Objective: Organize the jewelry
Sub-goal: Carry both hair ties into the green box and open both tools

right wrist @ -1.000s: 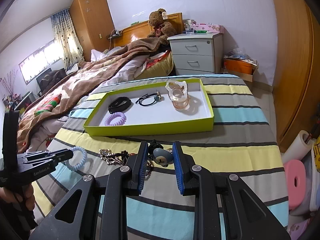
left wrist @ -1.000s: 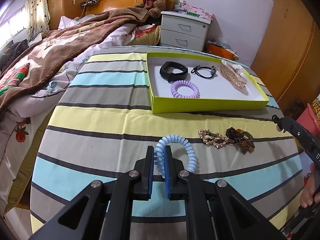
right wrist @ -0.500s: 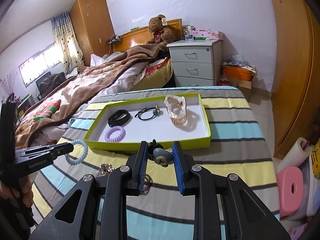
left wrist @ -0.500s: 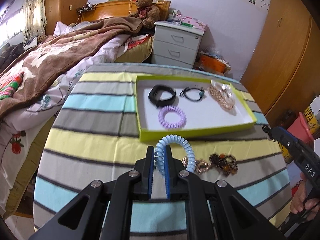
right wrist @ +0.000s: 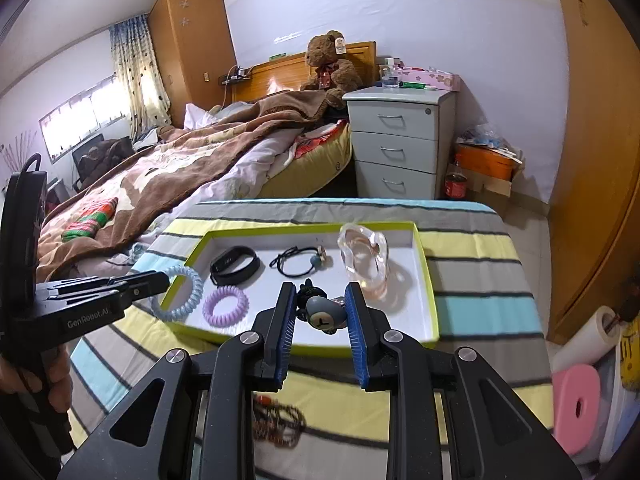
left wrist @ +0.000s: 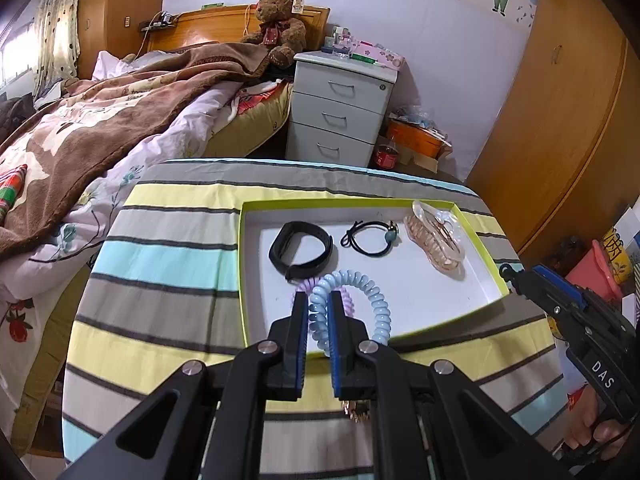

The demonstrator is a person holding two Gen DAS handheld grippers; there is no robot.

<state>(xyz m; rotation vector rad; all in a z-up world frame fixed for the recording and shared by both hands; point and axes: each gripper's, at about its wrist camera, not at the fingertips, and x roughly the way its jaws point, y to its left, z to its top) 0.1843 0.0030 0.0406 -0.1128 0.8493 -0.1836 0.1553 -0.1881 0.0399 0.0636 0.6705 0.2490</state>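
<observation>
Two tools loaded, both over the lime tray (right wrist: 425, 280) on the striped worktop (left wrist: 168, 240). Left tool (left wrist: 319, 312) clenched on a blue spiral hair tie (left wrist: 380, 304); right tool (right wrist: 320, 312) grasping a bear-charm hair tie (right wrist: 322, 314). Purple spiral tie (right wrist: 225, 306) lies in the tray.

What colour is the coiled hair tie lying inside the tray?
Lilac purple; the coiled hair tie shows best in the right wrist view, in the tray.

Worktop cloth (left wrist: 168, 248): stripes of yellow, grey, light blue, dark lines. Tray (right wrist: 425, 280): lime-green rim, white floor. Coil ties: pale blue (left wrist: 372, 300), lilac (right wrist: 225, 306). Wristband (left wrist: 301, 249): black. Claw clip (right wrist: 363, 258): clear pinkish. Blanket (right wrist: 160, 176): brown.
</observation>
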